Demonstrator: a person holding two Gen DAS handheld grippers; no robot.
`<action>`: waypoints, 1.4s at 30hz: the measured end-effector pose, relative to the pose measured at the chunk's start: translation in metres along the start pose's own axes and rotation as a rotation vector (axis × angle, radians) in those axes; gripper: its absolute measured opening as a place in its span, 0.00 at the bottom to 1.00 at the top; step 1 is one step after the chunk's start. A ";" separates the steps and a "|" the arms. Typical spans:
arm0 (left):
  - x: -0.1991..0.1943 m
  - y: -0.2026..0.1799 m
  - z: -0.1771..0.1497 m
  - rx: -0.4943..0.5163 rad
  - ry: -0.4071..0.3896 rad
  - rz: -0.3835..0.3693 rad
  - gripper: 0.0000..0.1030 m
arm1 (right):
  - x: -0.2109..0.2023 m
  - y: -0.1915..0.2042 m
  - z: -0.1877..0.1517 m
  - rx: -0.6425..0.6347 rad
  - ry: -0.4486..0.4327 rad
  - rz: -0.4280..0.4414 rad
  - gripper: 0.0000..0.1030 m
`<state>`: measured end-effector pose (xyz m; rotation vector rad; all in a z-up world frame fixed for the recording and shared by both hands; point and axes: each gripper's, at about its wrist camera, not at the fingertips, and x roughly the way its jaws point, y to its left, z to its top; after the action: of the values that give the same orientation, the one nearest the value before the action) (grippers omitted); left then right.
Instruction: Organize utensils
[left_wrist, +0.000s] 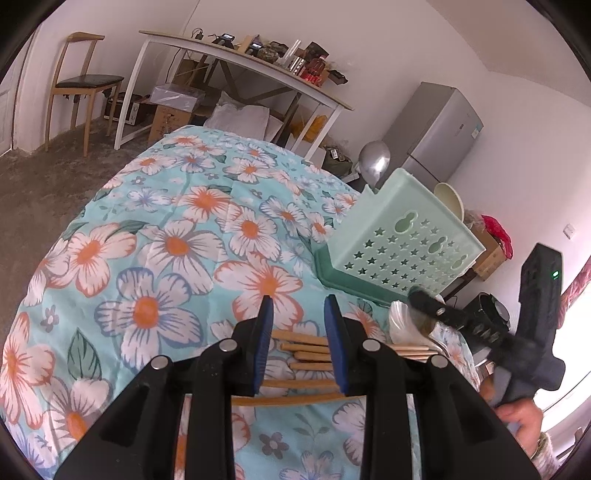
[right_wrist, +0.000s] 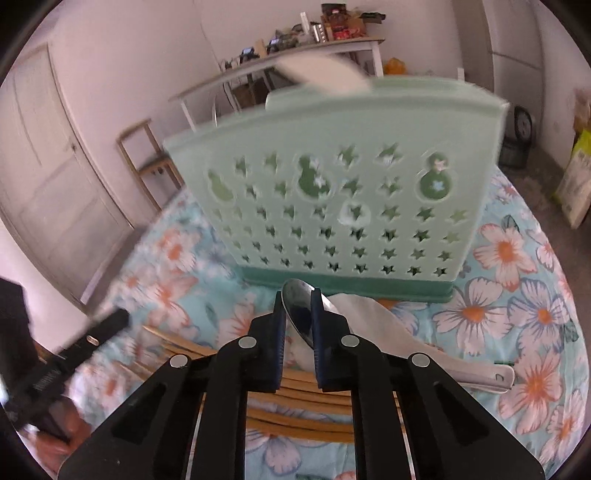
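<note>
A mint-green utensil holder (right_wrist: 332, 184) with star holes stands on the flowered bedspread (right_wrist: 517, 295); it also shows in the left wrist view (left_wrist: 402, 240). A metal ladle (left_wrist: 373, 162) and a white paddle (right_wrist: 321, 74) stick out of it. My right gripper (right_wrist: 297, 314) is shut on a metal spoon (right_wrist: 295, 306) just in front of the holder. Under it lie a white rice paddle (right_wrist: 388, 332) and several wooden chopsticks (right_wrist: 303, 406). My left gripper (left_wrist: 299, 306) hovers open over the chopsticks (left_wrist: 306, 354), with nothing between its pads. The right gripper (left_wrist: 424, 299) appears blurred beside it.
The bed fills the middle of both views. Behind it stand a white desk (left_wrist: 258, 66) loaded with clutter, a wooden chair (left_wrist: 81, 81) and a grey fridge (left_wrist: 436, 125). Boxes and bags sit at the right (left_wrist: 487, 251). A door (right_wrist: 55, 184) is on the left.
</note>
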<state>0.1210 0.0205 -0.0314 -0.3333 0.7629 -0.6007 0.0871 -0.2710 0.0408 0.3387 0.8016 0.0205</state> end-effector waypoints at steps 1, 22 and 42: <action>0.000 -0.001 0.000 0.004 -0.001 -0.001 0.26 | -0.010 -0.003 0.003 0.021 -0.019 0.030 0.09; -0.001 -0.054 0.005 0.140 -0.004 -0.040 0.26 | -0.119 -0.128 -0.015 0.448 -0.300 0.284 0.02; 0.141 -0.095 0.013 0.046 0.407 -0.123 0.26 | -0.147 -0.126 -0.036 0.255 -0.353 0.280 0.02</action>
<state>0.1743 -0.1401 -0.0527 -0.2182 1.1225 -0.8141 -0.0546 -0.4012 0.0823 0.6750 0.4016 0.1184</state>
